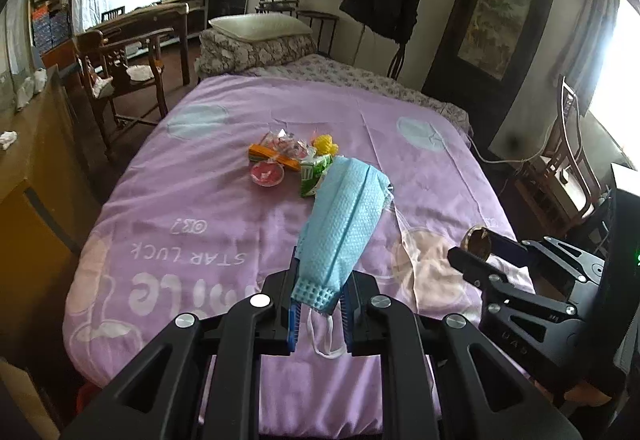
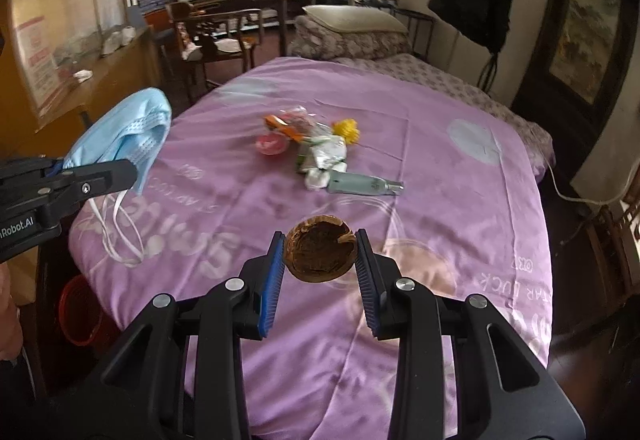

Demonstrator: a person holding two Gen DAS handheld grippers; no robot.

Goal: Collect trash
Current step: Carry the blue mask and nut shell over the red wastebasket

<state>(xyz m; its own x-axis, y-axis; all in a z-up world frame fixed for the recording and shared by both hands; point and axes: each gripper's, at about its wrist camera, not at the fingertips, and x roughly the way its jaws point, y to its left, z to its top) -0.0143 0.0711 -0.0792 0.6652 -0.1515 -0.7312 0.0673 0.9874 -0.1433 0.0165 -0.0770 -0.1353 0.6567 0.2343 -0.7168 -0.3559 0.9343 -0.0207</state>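
My left gripper [image 1: 320, 280] is shut on the lower end of a pale blue face mask [image 1: 344, 215], whose white ear loops hang below the fingers. It is held above the purple bed cover [image 1: 192, 199]. My right gripper [image 2: 320, 236] is shut on a round brown half shell [image 2: 320, 256], hollow side toward the camera, also lifted above the bed. In the right wrist view the left gripper [image 2: 100, 171] and mask [image 2: 128, 127] hang at the left. Mid-bed lies a pile of trash [image 2: 308, 143]: orange wrapper, pink cup, yellow lump, crumpled carton and a small bottle [image 2: 364, 183].
A red bin [image 2: 80, 316] stands on the floor at the bed's near left corner. A wooden cabinet [image 1: 36, 175] runs along the left, with a wooden chair [image 1: 124, 71] beyond it. Folded bedding and a pillow [image 1: 260, 27] sit at the bed's far end.
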